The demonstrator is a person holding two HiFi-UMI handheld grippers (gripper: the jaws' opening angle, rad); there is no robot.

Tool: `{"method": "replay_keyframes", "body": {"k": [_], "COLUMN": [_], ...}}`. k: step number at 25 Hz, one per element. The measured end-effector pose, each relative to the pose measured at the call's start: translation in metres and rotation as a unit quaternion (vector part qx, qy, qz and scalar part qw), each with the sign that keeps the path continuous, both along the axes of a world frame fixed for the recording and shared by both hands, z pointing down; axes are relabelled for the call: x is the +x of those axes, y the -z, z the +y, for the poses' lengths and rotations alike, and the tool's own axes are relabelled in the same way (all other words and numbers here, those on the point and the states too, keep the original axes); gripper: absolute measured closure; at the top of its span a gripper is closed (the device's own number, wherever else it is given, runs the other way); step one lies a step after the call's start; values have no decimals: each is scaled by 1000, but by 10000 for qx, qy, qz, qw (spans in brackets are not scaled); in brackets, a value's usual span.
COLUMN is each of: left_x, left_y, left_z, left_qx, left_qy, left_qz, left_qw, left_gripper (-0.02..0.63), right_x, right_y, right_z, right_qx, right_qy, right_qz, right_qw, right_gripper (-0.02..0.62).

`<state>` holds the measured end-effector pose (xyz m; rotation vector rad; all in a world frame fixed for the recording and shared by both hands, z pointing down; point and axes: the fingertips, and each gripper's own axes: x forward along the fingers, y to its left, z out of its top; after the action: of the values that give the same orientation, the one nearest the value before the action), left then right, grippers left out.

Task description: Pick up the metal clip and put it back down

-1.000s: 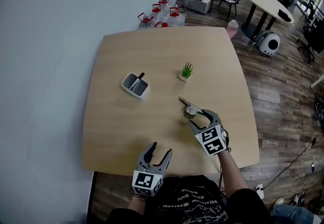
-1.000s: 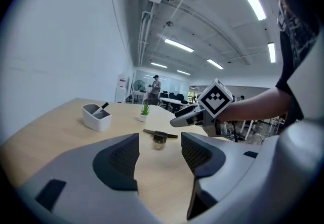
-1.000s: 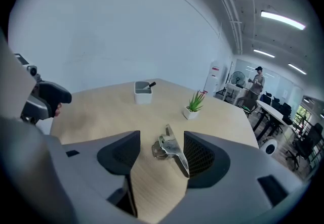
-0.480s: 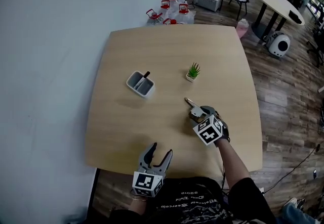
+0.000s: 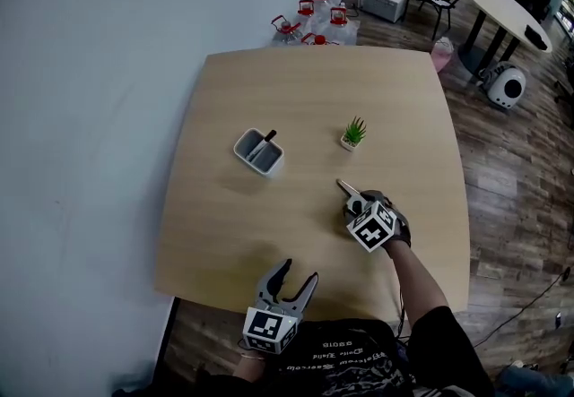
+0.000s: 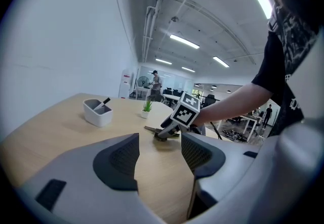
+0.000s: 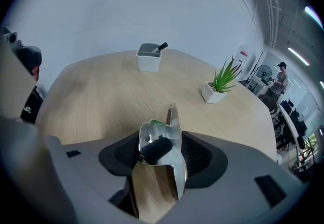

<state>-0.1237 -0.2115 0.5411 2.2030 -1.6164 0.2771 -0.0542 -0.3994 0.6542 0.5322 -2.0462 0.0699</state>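
Observation:
The metal clip [image 5: 348, 194] lies on the wooden table [image 5: 269, 225], right of centre, its long arm pointing away from me. My right gripper [image 5: 358, 207] points steeply down over it. In the right gripper view the shiny clip [image 7: 174, 167] fills the gap of the right gripper [image 7: 161, 153], whose jaws have just been closing, and both pads [image 7: 200, 154] touch its sides. My left gripper [image 5: 299, 274] hovers open and empty at the near table edge. The left gripper view shows the left gripper [image 6: 159, 154] aimed at the clip [image 6: 161, 135].
A white holder [image 5: 259, 151] with a dark pen stands left of centre. A small potted plant [image 5: 354, 133] sits beyond the clip. Water bottles [image 5: 314, 19] stand on the floor past the table's far edge. A round table and chairs are at the upper right.
My right gripper has come down over the clip and tipped steeper, so the clip now sits between its jaws. The left gripper has stayed by the near edge.

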Motion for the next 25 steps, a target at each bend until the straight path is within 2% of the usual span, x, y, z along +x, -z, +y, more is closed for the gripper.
{"method": "replay_keyframes", "body": {"k": [4, 8, 17, 21, 25], "left_x": [-7, -11, -8, -13, -13], "left_y": [5, 7, 5, 6, 2], "left_z": [-1, -5, -4, -3, -7], "left_qx": [41, 103, 96, 99, 122], "left_qy": [154, 199, 191, 241, 184], "left_qz": [150, 81, 66, 59, -141], "left_qw": [9998, 9997, 9997, 9996, 9997], "left_gripper": [354, 354, 354, 354, 354], "right_x": [-3, -3, -2, -2, -1], "right_y": [0, 9, 16, 35, 57], "right_z": [1, -7, -6, -4, -1], "right_qx": [75, 271, 377, 453, 526], "right_qy": [87, -48, -97, -186, -347], "right_qz": [30, -93, -215, -473, -809], "right_qw": [9999, 9996, 9990, 9977, 9947], "right_gripper": [416, 487, 500, 502, 500]}}
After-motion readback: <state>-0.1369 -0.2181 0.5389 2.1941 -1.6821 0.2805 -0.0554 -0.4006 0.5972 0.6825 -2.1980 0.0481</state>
